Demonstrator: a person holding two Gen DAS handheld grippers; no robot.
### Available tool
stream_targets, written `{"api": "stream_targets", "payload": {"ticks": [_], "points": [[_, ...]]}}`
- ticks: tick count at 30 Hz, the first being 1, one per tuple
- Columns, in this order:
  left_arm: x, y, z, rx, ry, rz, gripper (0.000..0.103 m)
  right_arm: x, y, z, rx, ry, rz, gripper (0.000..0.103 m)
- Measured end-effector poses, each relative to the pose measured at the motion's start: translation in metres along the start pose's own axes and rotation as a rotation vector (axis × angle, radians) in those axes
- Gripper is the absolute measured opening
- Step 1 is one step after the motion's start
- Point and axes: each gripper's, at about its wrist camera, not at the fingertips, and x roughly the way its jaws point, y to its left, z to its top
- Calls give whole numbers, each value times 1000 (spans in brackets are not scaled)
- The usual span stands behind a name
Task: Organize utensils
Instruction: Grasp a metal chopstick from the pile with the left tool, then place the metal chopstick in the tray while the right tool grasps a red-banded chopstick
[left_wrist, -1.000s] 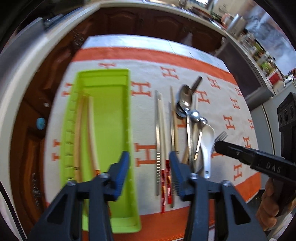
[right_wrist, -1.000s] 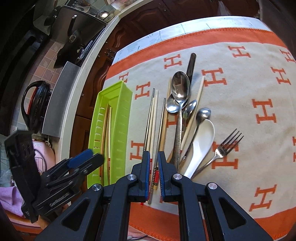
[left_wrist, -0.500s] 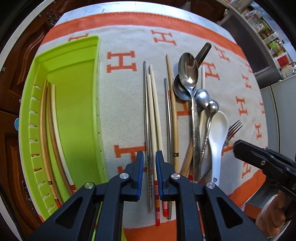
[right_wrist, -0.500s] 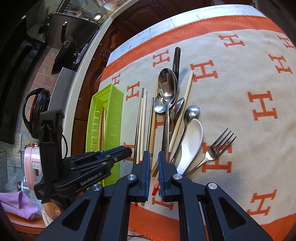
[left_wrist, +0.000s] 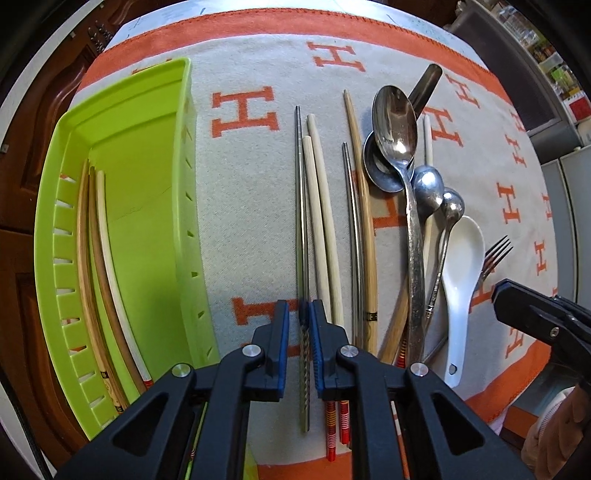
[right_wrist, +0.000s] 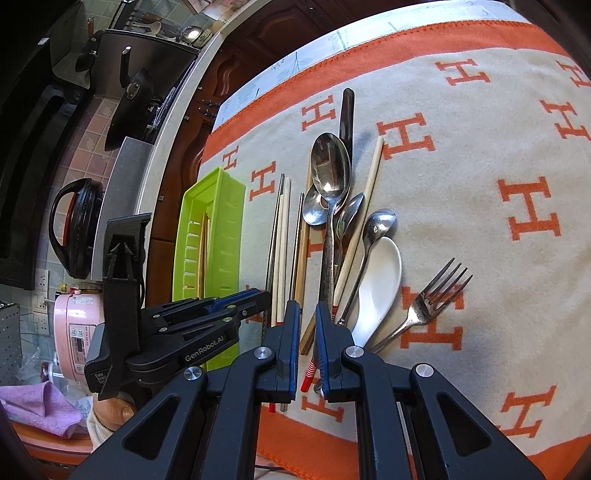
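My left gripper (left_wrist: 299, 321) points straight down at the cloth and is shut on the near end of a steel chopstick (left_wrist: 301, 221). Two pale chopsticks (left_wrist: 321, 221) lie just right of it, then a second steel chopstick (left_wrist: 352, 221) and a wooden chopstick (left_wrist: 365, 221). Farther right lie a pile of metal spoons (left_wrist: 395, 125), a white ceramic spoon (left_wrist: 461, 266) and a fork (left_wrist: 495, 254). The green tray (left_wrist: 122, 110) on the left holds three chopsticks (left_wrist: 99, 258). My right gripper (right_wrist: 307, 317) hovers shut and empty over the near ends of the spoon pile.
Everything lies on a beige cloth (right_wrist: 480, 129) with orange H marks and an orange border. Dark wooden cabinets (left_wrist: 33, 147) lie beyond the tray. A pink rice cooker (right_wrist: 77, 325), a black kettle (right_wrist: 74, 236) and a purple rag (right_wrist: 40, 406) are off to the left.
My left gripper moved from beside the tray across to the chopsticks, sank to the cloth, and its jaws closed around the steel chopstick. The right gripper sank a little and stayed shut.
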Motion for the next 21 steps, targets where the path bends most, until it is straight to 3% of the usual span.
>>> {"api": "stream_targets", "payload": {"ticks": [11, 21], "points": [[7, -24, 8, 33, -9, 75, 10, 3, -4, -1, 10, 10, 10, 9], [-3, -2, -4, -34, -50, 6, 3, 8, -5, -6, 12, 17, 18, 9]]}}
